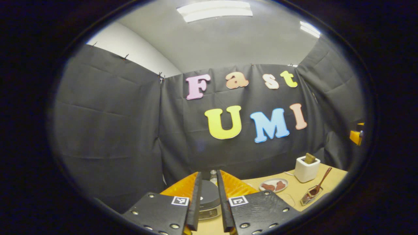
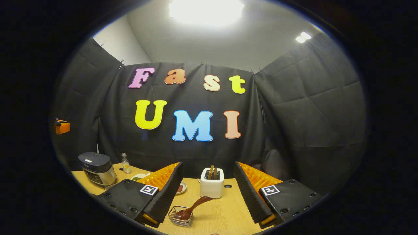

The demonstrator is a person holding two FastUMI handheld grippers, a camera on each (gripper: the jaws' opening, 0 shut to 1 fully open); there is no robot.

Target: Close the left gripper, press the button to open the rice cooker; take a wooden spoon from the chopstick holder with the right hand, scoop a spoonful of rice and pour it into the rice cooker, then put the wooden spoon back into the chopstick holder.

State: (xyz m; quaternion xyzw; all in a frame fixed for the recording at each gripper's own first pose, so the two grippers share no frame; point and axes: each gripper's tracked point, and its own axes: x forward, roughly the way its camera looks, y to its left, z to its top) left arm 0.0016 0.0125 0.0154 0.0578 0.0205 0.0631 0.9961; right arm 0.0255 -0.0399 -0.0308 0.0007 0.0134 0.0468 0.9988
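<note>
The left gripper (image 1: 207, 199) hangs above the near-left part of the light wooden table (image 2: 225, 212), its two fingers drawn close with only a narrow gap between them, not fully pressed together. Through that gap shows the dark round lid of the silver-and-black rice cooker (image 1: 207, 199), which looks shut. So the first step is in hand, as I judge it: the fingers need to finish closing, then come down on the cooker's button, whose exact place I cannot make out.

The right gripper (image 2: 207, 191) waits spread wide, holding nothing, and faces the white square chopstick holder (image 2: 212, 187) at the far middle of the table, with wooden handles (image 2: 212, 172) standing in it. Nearer, a small wire basket (image 2: 180, 217) holds a dark brown spoon (image 2: 191, 209), leaning to the right. A small plate (image 1: 273, 185) lies left of the holder.
</note>
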